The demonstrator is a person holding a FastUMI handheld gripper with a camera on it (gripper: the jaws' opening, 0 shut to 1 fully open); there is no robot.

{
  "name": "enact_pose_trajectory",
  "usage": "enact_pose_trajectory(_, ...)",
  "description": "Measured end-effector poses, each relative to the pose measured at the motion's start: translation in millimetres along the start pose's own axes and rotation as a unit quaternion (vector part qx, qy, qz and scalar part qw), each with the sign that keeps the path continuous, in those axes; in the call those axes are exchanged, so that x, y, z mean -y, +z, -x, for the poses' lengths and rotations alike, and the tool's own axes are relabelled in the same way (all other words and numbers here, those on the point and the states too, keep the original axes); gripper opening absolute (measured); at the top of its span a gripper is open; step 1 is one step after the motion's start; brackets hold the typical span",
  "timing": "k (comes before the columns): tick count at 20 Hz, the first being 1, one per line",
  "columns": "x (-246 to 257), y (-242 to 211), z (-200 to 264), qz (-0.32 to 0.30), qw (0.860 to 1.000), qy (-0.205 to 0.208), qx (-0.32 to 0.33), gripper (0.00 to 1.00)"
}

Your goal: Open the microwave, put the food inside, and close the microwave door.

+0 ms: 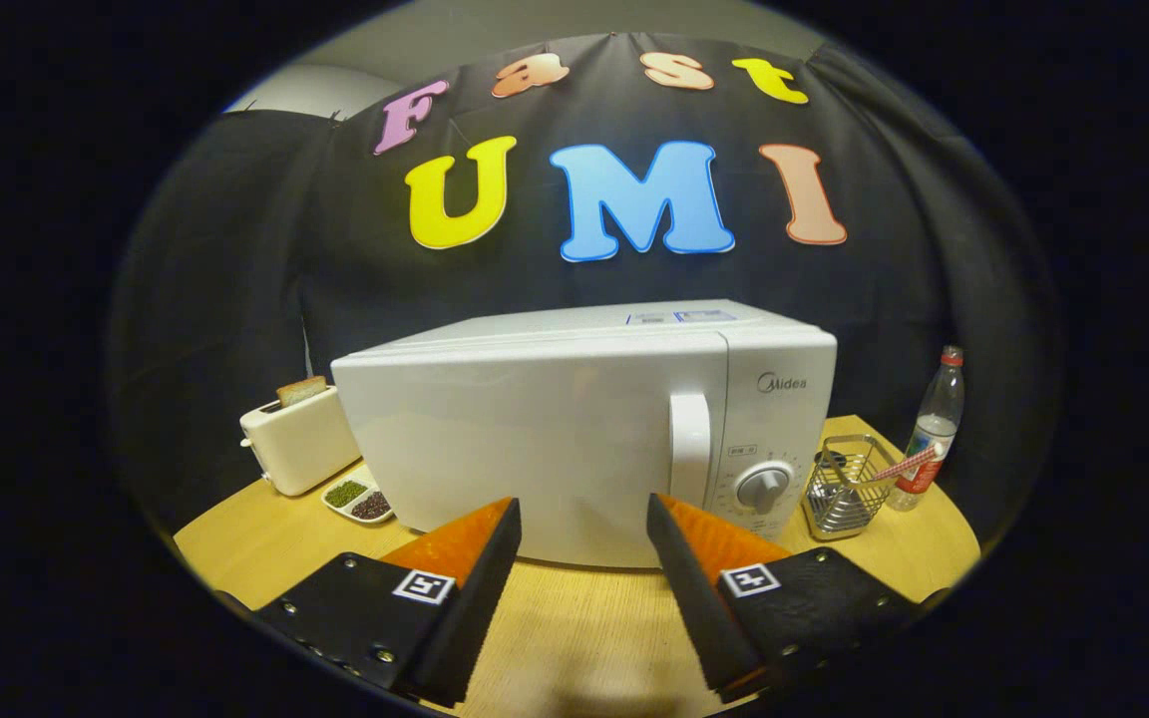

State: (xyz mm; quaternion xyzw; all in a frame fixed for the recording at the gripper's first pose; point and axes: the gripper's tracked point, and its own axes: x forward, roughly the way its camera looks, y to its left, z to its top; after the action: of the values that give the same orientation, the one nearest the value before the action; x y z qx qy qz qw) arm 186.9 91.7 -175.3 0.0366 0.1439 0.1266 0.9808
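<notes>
Ahead of the gripper (582, 514), the microwave (574, 439) stands on the tabletop (584, 628), door shut. Its upright handle (689, 449) lies beyond the right finger. Fingers spread, holding nothing.

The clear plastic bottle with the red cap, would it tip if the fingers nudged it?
Probably: the clear plastic bottle with the red cap is tall and narrow, and likely light. The wire basket beside it might catch it. The gripper is open.

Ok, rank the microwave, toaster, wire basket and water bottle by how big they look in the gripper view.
1. Microwave, by far.
2. Toaster.
3. Wire basket and water bottle: look alike, unranked.
The gripper is open, just short of the microwave.
</notes>
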Motion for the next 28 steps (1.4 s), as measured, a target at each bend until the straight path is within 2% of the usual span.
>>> enact_pose_trajectory(1, -2.2, 6.0, 13.3, 0.005, 1.000, 0.000, 0.007, 0.88)
enact_pose_trajectory(7, -11.5, 32.4, 88.7, 0.012, 0.999, -0.008, 0.039, 0.88)
enact_pose_trajectory(11, -22.1, 34.7, 137.4, 0.022, 0.998, -0.011, 0.050, 0.91)
enact_pose_trajectory(18, -27.0, 40.3, 208.0, 0.026, 0.995, -0.043, 0.081, 0.91)
enact_pose_trajectory(23, -32.3, 42.4, 236.5, 0.033, 0.993, -0.060, 0.101, 0.93)
enact_pose_trajectory(28, -31.2, 43.7, 241.4, 0.032, 0.993, -0.063, 0.099, 0.93)
